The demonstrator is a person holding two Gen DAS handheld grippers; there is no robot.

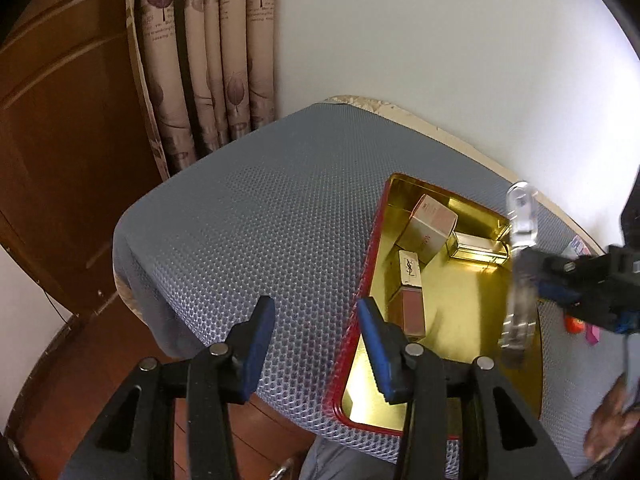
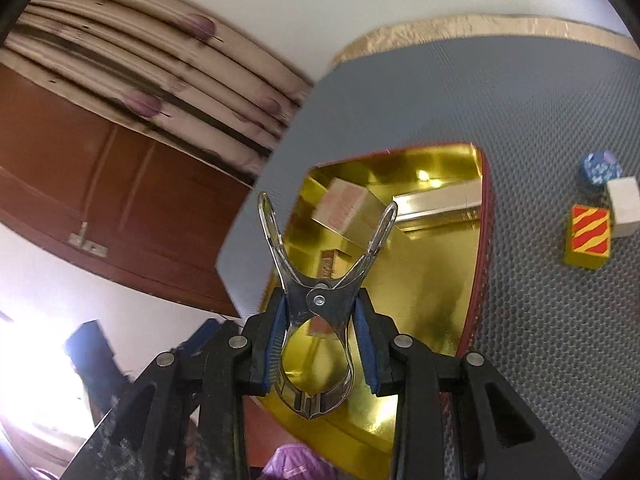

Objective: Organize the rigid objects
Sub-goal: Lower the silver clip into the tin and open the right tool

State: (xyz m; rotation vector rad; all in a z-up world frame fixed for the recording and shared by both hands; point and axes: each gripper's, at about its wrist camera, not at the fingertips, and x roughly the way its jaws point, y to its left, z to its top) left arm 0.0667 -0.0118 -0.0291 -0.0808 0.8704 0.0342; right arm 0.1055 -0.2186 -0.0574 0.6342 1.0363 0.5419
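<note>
Over the grey mesh surface [image 1: 248,216], left wrist view: our left claw [image 1: 316,344] hangs with jaws apart, empty, near the red rim of the gold tray [image 1: 460,320]. Three small boxes [image 1: 428,228] lie inside. Right claw [image 1: 560,280] carries the metal clip [image 1: 520,264] above the tray.

Right wrist view: right claw [image 2: 320,344] is clamped on the clip [image 2: 316,300], clip handles pointing forward over the tray [image 2: 440,280]. A striped box [image 2: 588,240], a white box [image 2: 624,206] and a blue piece [image 2: 600,168] sit outside on the mesh.

We judge the step to be placing the clip: lower, then release inside the tray.
</note>
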